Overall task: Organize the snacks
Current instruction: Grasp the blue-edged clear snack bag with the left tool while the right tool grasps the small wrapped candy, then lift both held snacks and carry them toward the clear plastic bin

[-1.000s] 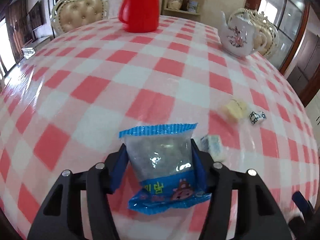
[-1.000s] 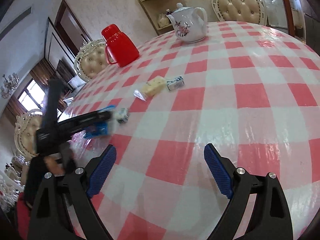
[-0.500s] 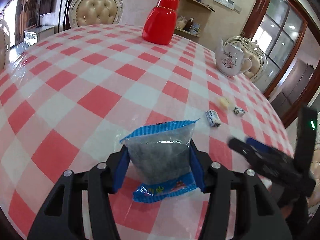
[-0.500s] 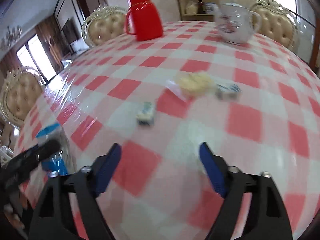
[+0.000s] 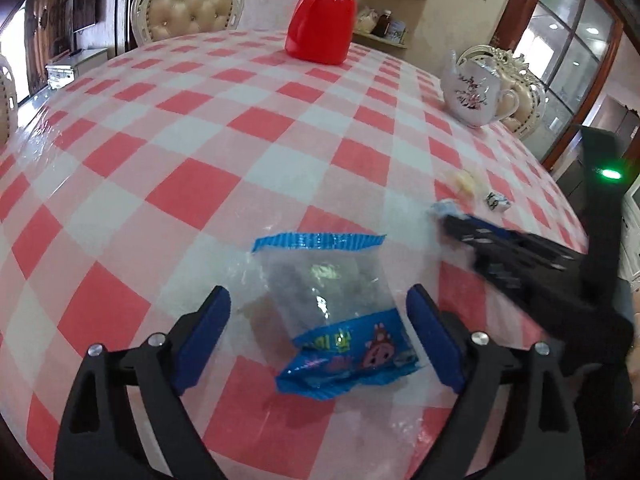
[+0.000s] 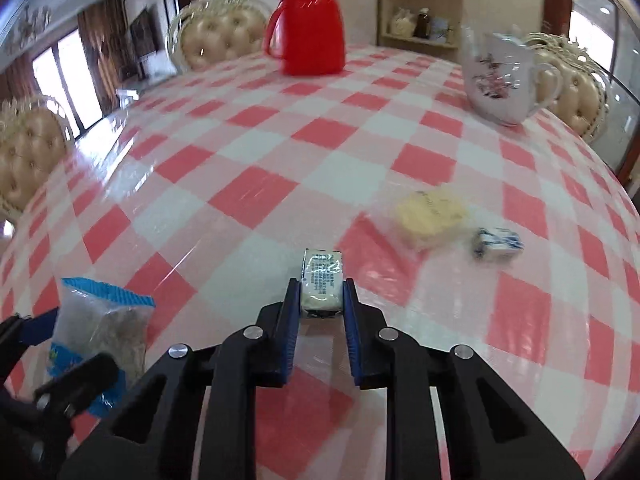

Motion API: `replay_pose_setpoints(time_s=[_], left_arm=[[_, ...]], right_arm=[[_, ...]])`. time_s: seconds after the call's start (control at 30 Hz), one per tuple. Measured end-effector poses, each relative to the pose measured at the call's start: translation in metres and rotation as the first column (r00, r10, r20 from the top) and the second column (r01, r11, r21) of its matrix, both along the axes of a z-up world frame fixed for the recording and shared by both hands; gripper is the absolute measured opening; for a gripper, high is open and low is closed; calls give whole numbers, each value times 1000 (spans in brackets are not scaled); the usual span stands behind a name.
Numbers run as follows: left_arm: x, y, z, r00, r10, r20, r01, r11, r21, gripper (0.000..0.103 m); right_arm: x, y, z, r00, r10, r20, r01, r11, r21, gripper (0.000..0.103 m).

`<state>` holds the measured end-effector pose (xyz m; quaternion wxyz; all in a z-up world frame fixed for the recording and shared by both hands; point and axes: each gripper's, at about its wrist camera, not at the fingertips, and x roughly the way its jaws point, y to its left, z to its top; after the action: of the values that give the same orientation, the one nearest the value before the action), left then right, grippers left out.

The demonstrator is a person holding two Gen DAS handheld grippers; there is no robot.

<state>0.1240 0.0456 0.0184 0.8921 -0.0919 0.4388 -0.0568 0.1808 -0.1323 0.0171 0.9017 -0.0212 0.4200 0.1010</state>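
Observation:
A clear snack bag with blue ends (image 5: 336, 300) lies on the red-and-white checked table (image 5: 192, 184), between the spread fingers of my left gripper (image 5: 318, 338), which is open and not touching it. The bag also shows in the right wrist view (image 6: 100, 320). My right gripper (image 6: 322, 294) is shut on a small white wrapped snack (image 6: 322, 280) at the table surface; it shows in the left wrist view (image 5: 452, 220). A yellow snack (image 6: 432, 216) and a small blue-and-white candy (image 6: 498, 242) lie further right.
A red jug (image 5: 322, 20) stands at the far side of the table and a white flowered teapot (image 5: 474, 92) at the far right. Cream tufted chairs (image 5: 192, 12) surround the table. The table edge is just below both grippers.
My left gripper has opened and let go of the blue-ended bag, which now lies on the table. My right gripper has moved to the small white snack and shut on it.

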Motion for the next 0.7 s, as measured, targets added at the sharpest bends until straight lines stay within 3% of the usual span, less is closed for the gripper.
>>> replay_pose_setpoints(time_s=[0.17, 0.27, 0.37, 0.5, 0.7], left_arm=[[2, -16, -7, 999, -32, -16, 34, 994, 107, 98], [1, -19, -8, 998, -65, -10, 65, 992, 111, 98], [-2, -15, -5, 997, -78, 27, 76, 995, 66, 60], [-8, -13, 2, 991, -114, 73, 110, 992, 53, 48], [-17, -17, 12, 987, -113, 111, 105, 992, 72, 47]], right_arm=[[-32, -20, 12, 1000, -9, 25, 8, 999, 52, 21], [-60, -30, 18, 999, 0, 39, -5, 992, 123, 21], [-80, -32, 21, 999, 10, 48, -18, 986, 167, 21], [-105, -27, 20, 998, 33, 56, -44, 979, 200, 21], [-131, -19, 19, 996, 56, 68, -69, 974, 217, 21]])
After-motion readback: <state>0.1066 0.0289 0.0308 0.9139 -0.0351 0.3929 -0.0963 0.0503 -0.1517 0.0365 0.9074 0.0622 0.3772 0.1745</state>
